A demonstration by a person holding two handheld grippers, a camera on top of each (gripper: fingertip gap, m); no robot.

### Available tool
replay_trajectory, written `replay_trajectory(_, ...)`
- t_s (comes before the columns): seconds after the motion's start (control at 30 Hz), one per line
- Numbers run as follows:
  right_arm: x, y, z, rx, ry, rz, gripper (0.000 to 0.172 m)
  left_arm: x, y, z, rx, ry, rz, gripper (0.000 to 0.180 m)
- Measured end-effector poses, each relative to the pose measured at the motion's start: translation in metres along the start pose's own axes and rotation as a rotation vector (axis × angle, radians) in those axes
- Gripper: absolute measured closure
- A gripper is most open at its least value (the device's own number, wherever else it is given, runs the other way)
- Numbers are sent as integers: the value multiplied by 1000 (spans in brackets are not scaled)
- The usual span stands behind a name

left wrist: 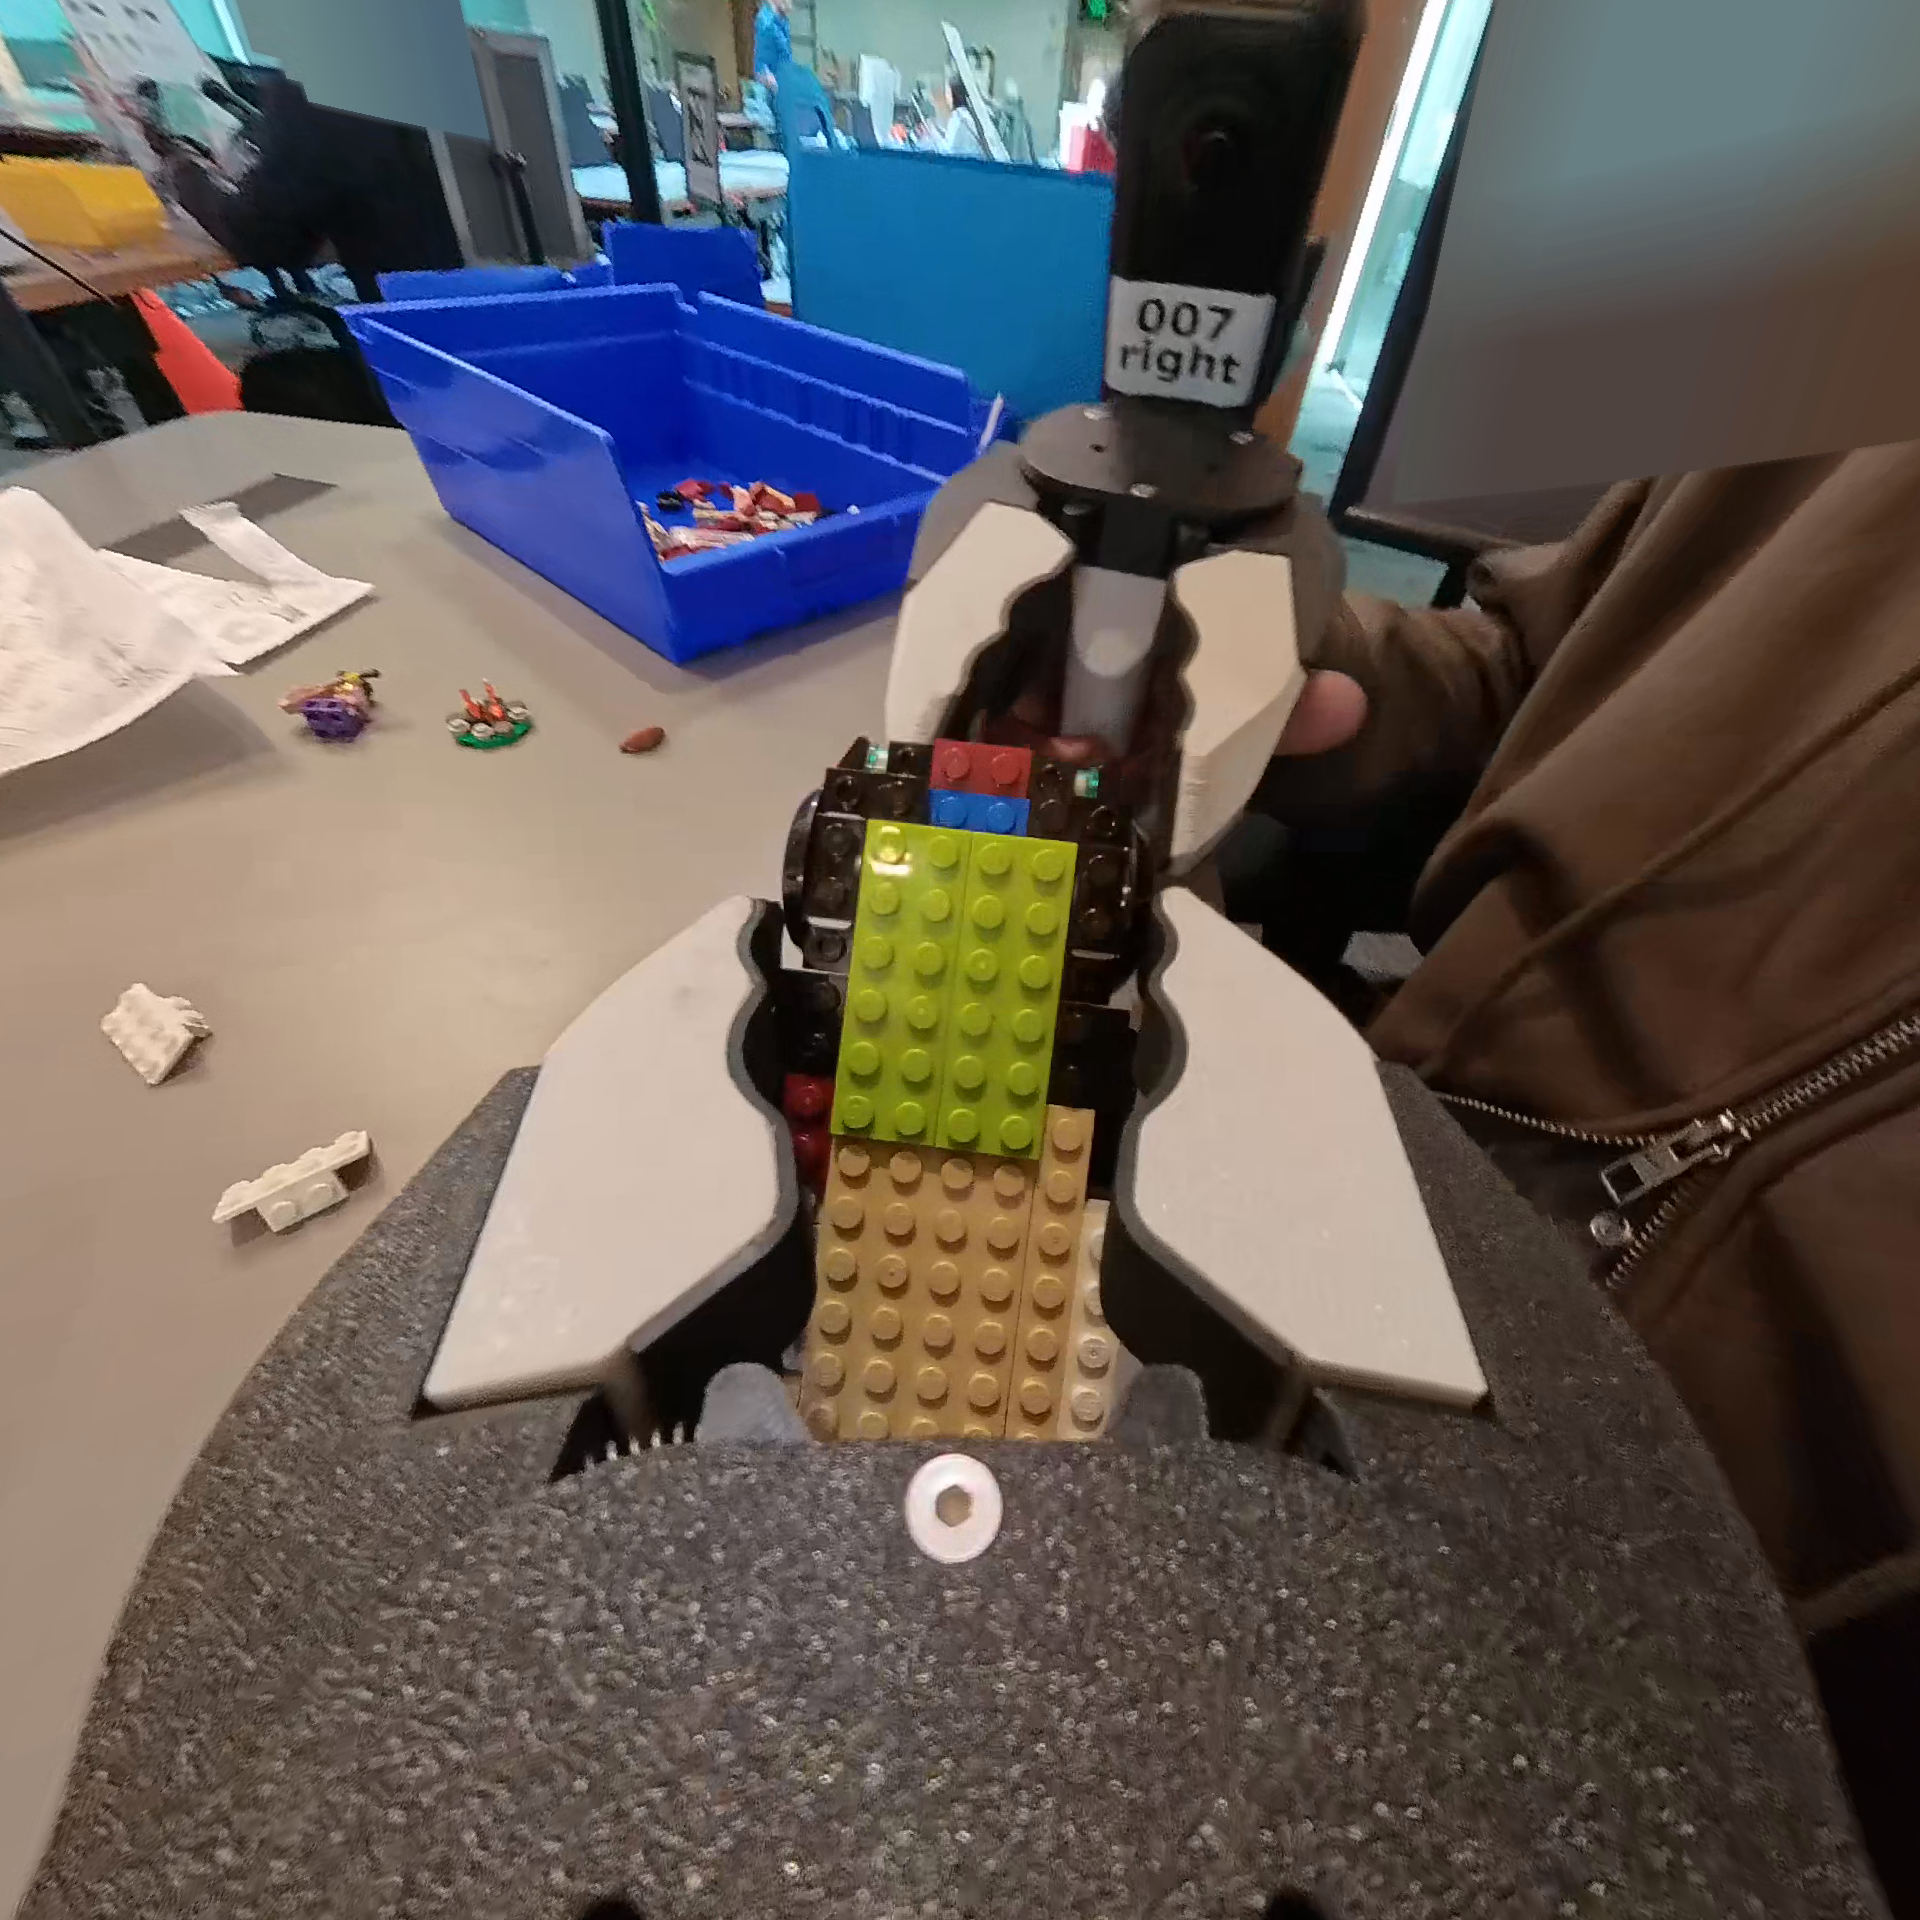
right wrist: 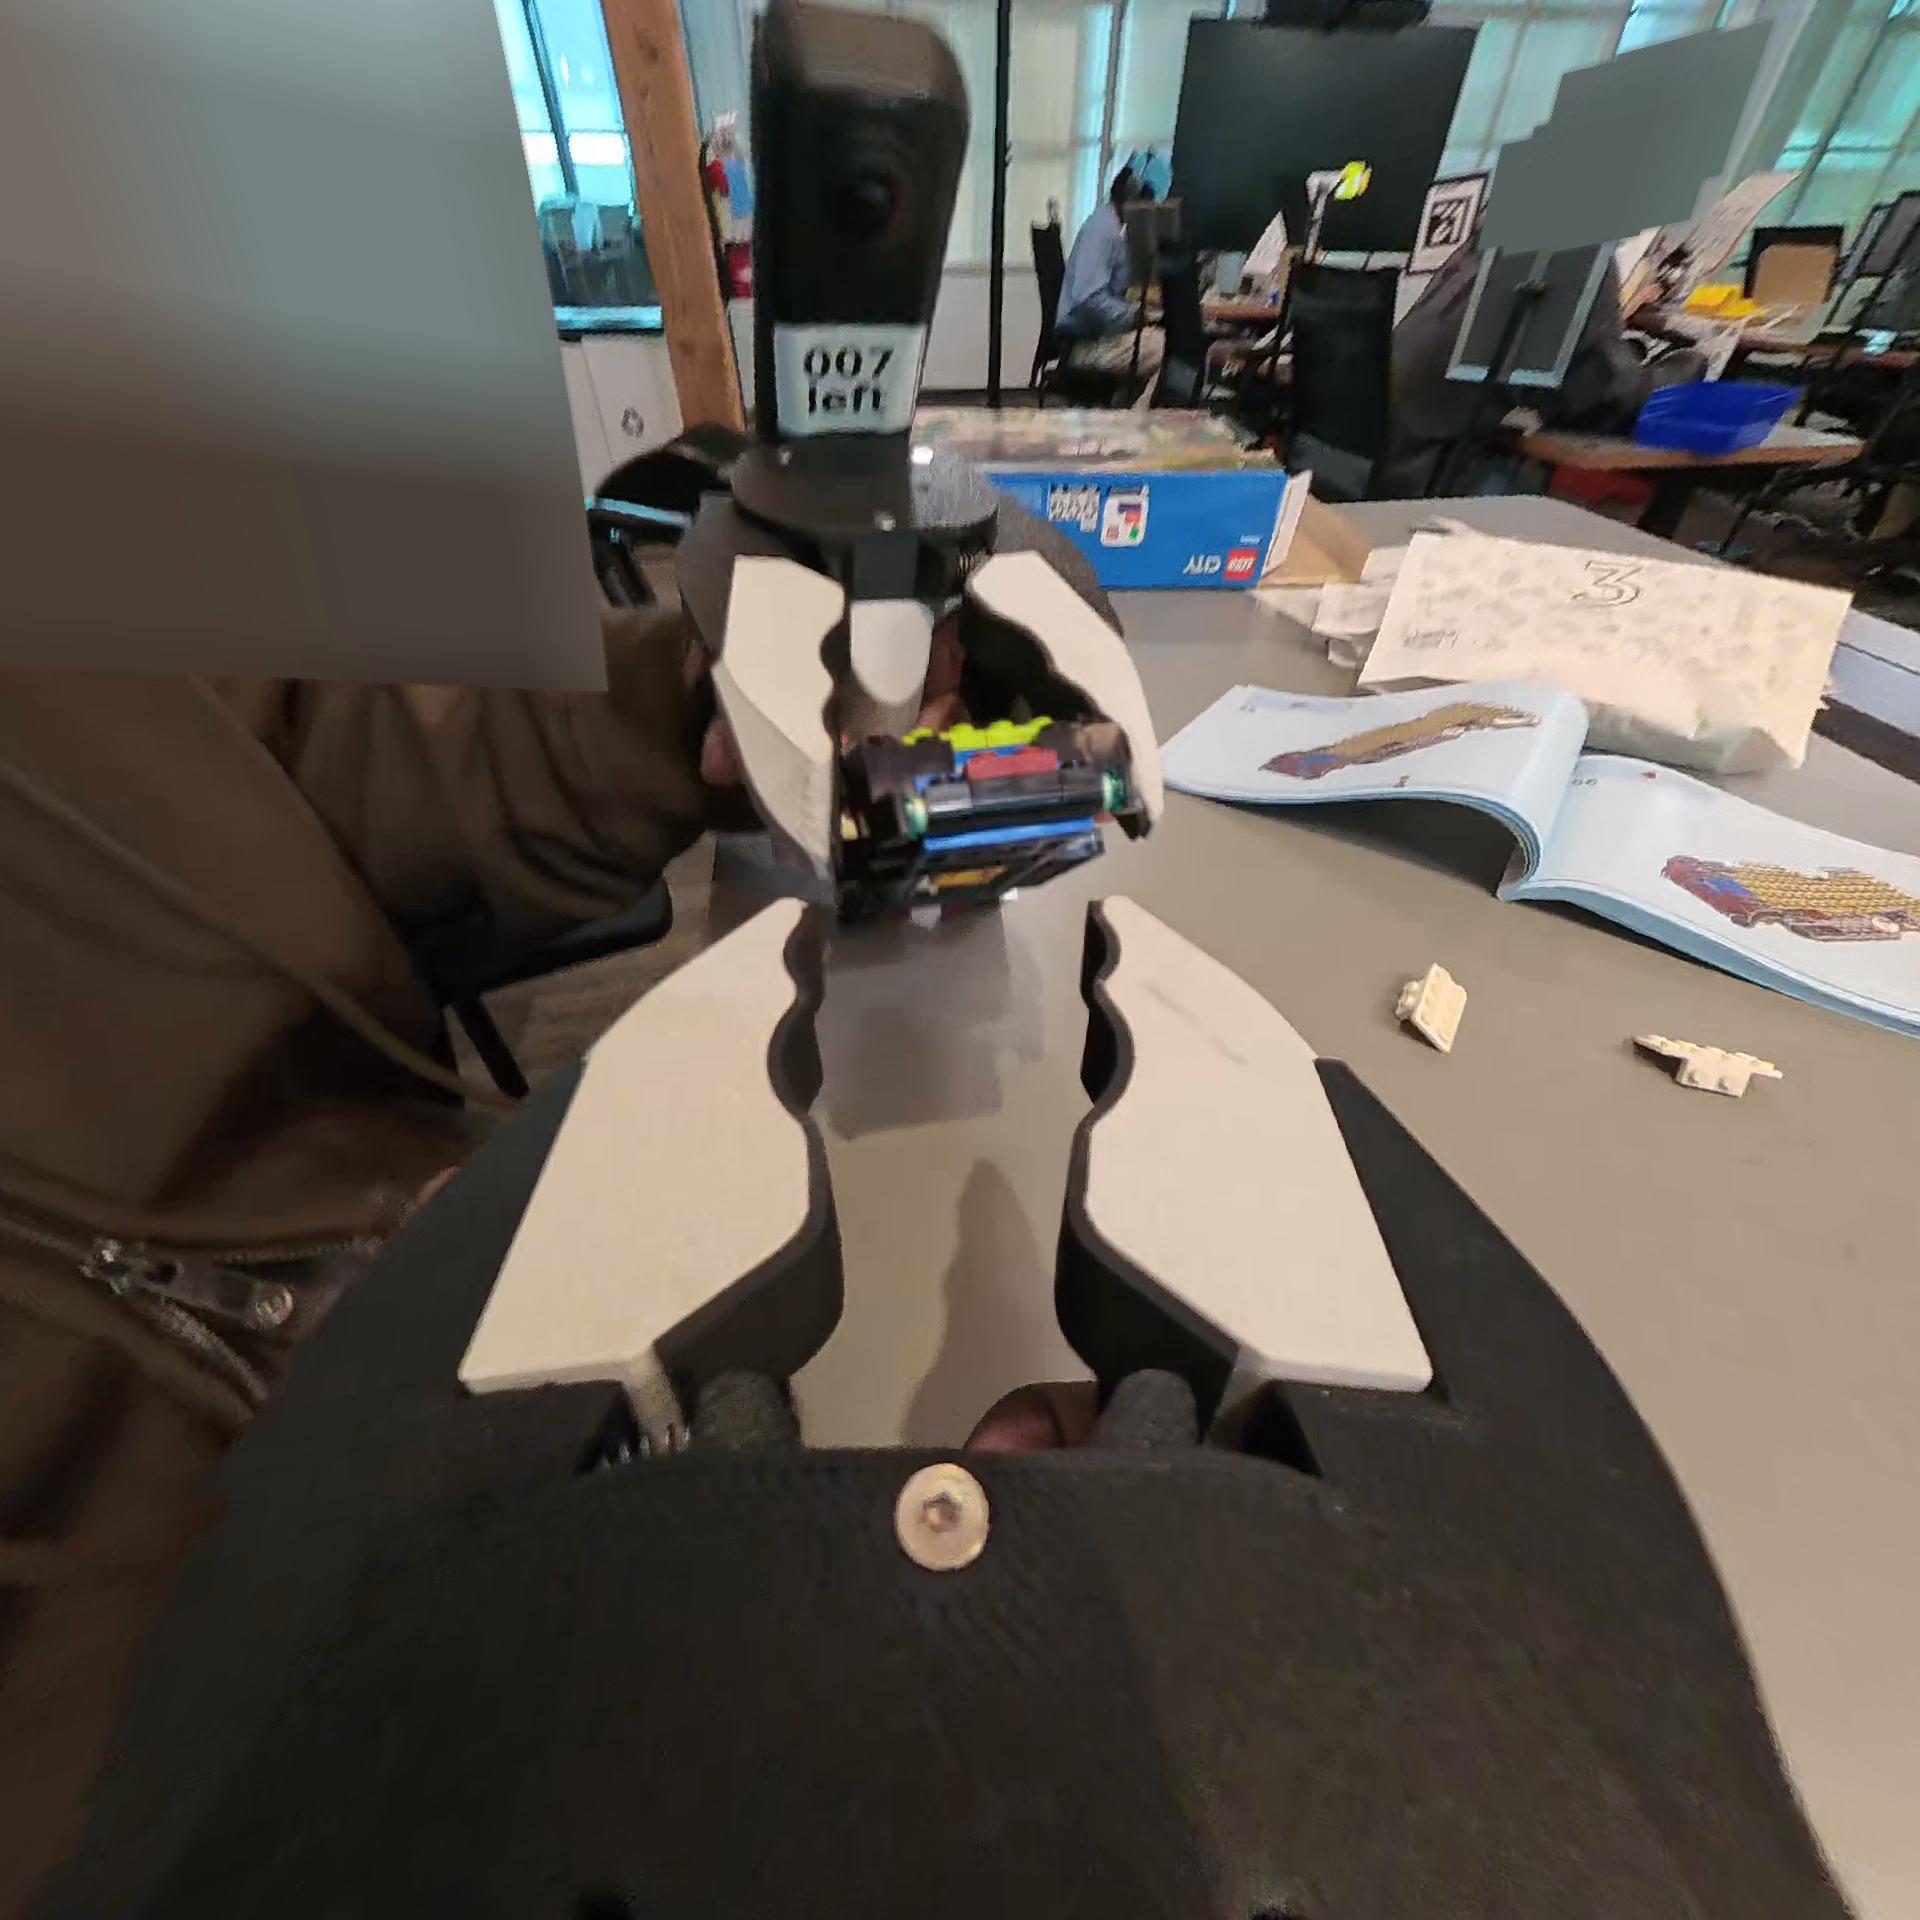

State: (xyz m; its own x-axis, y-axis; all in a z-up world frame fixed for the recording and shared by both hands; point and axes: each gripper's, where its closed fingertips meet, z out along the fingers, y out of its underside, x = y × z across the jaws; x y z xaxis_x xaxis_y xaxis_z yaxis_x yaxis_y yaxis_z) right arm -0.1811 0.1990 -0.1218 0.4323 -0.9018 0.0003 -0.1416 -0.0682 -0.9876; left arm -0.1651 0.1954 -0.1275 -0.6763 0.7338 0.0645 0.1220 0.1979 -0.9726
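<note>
A grey table [right wrist: 1455, 1195] is seen beneath. A brick model [left wrist: 956, 997], lime and tan on top, is pinched above it by the left gripper [left wrist: 961, 914]. The right gripper [right wrist: 951, 920] is held spread and bare, facing the model's far end.

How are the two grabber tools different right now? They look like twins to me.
The left gripper has its jaws clamped around a brick model topped with lime-green and tan plates; the right gripper has nothing between its jaws, only bare grey table showing through. The left gripper's body is speckled grey, while the right gripper's is plain black. Both have pale, wavy-edged fingers, face each other closely, and carry a black camera on top.
</note>
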Motion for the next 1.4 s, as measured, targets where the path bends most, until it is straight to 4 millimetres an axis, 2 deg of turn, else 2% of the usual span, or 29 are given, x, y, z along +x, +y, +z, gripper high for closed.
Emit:
replay_trajectory(0.13, -1, -16, -2, 78, 56, 106, 127, -4, -7, 2, 49, -106, 21, 114)
replay_trajectory(0.3, 10, -19, -1, 95, 108, 276, 128, -7, -15, 7, 94, -270, 83, 114)
replay_trajectory(0.4, 9, -23, -1, 125, 60, 352, 130, -9, -22, 5, 145, -356, 130, 114)
replay_trajectory(0.57, 7, -42, -7, 230, -66, 486, 141, -6, -27, 1, 189, -453, 241, 114)
replay_trajectory(0.73, 8, -35, 1, 106, -46, 450, 142, -5, -28, 2, 183, -552, 335, 114)
replay_trajectory(0.83, 6, -37, 2, 87, -72, 438, 150, -4, -29, 1, 188, -594, 368, 114)
replay_trajectory(1.0, 6, -36, 3, 14, -135, 388, 150, -4, -27, -1, 168, -584, 367, 114)
replay_trajectory(1.17, 9, -33, 4, -77, -236, 334, 151, 5, -30, -9, 185, -409, 254, 123)
replay_trajectory(1.4, 9, -31, 8, -212, -334, 194, 152, 2, -50, -31, 173, -274, 176, 128)
